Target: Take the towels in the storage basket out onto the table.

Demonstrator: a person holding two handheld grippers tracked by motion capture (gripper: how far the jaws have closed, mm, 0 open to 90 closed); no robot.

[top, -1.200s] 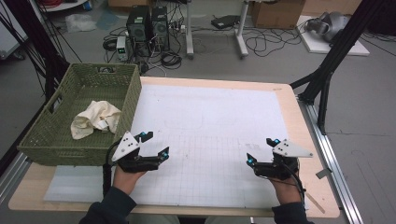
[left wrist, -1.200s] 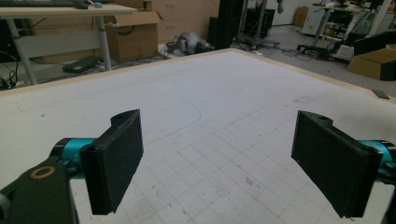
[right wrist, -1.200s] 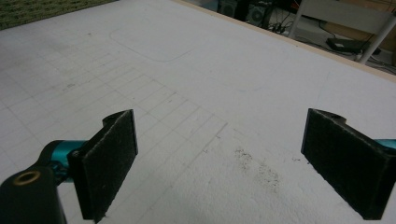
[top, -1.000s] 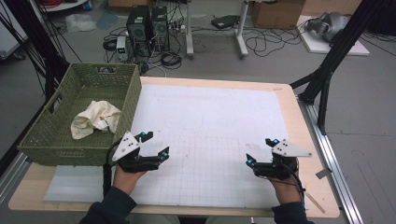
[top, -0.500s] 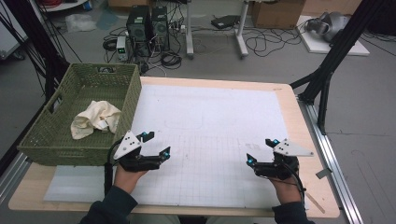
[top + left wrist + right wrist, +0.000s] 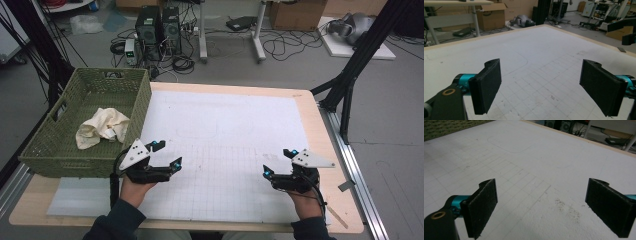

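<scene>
Left tool (image 6: 166, 154) and right tool (image 6: 277, 161) wide, holding nothing — near edge of counter (image 6: 230, 125); cloth (image 6: 102, 127) in basket (image 6: 65, 150), far left.

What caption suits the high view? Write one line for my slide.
Two open hand-held grippers, left and right, rest on the white mat beside a cloth in a green basket.

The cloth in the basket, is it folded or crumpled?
Crumpled: the cloth lies bunched in an uneven heap on the basket floor, no flat folds.
</scene>
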